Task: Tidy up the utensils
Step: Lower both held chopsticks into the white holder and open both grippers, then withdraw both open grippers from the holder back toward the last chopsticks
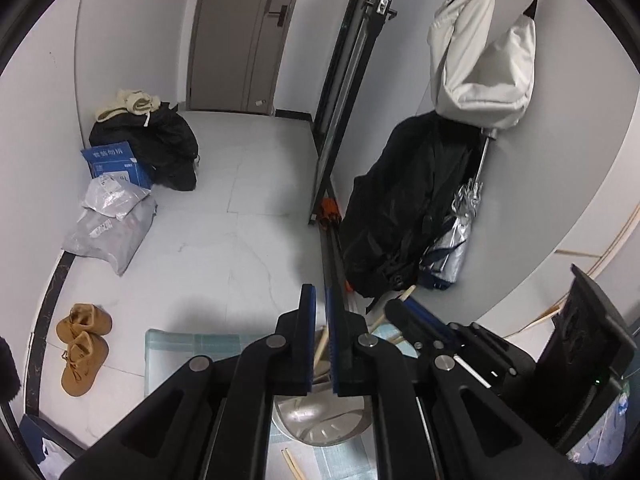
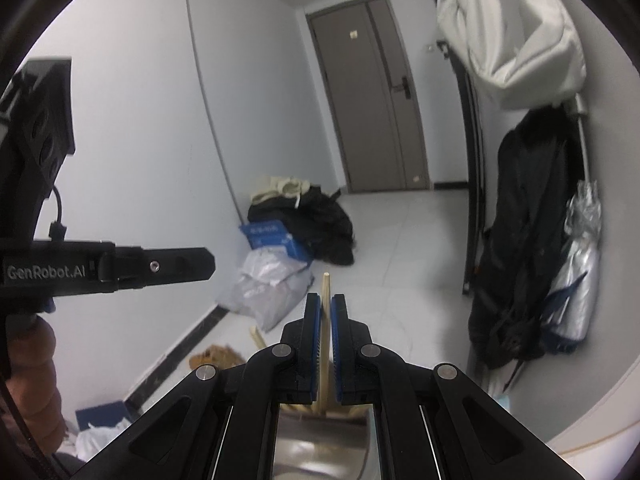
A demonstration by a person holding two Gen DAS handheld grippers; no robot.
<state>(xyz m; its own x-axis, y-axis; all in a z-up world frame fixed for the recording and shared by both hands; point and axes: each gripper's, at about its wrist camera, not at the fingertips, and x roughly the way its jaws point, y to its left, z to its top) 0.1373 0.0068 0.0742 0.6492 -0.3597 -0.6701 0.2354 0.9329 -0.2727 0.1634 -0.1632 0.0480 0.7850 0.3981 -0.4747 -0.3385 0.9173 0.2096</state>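
My right gripper (image 2: 326, 300) is shut on a pale wooden chopstick (image 2: 325, 320), which stands upright between the blue pads with its tip above them. Below it is a steel container (image 2: 320, 444) with several wooden sticks (image 2: 296, 408) at its far rim. In the left wrist view my left gripper (image 1: 321, 292) hovers over the same steel container (image 1: 320, 420). Its jaws are shut, and I see nothing held between them. More chopsticks (image 1: 320, 350) show through the narrow gap. The right gripper (image 1: 394, 306) comes in from the right, and a chopstick tip (image 1: 410, 292) pokes out beyond it.
A pale checked cloth (image 1: 180, 344) covers the surface under the container, with two loose chopsticks (image 1: 291, 465) at the near edge. On the floor are brown shoes (image 1: 82, 344), grey parcel bags (image 1: 110, 228) and black clothes (image 1: 160, 144). A dark coat (image 1: 400, 216) hangs at the right.
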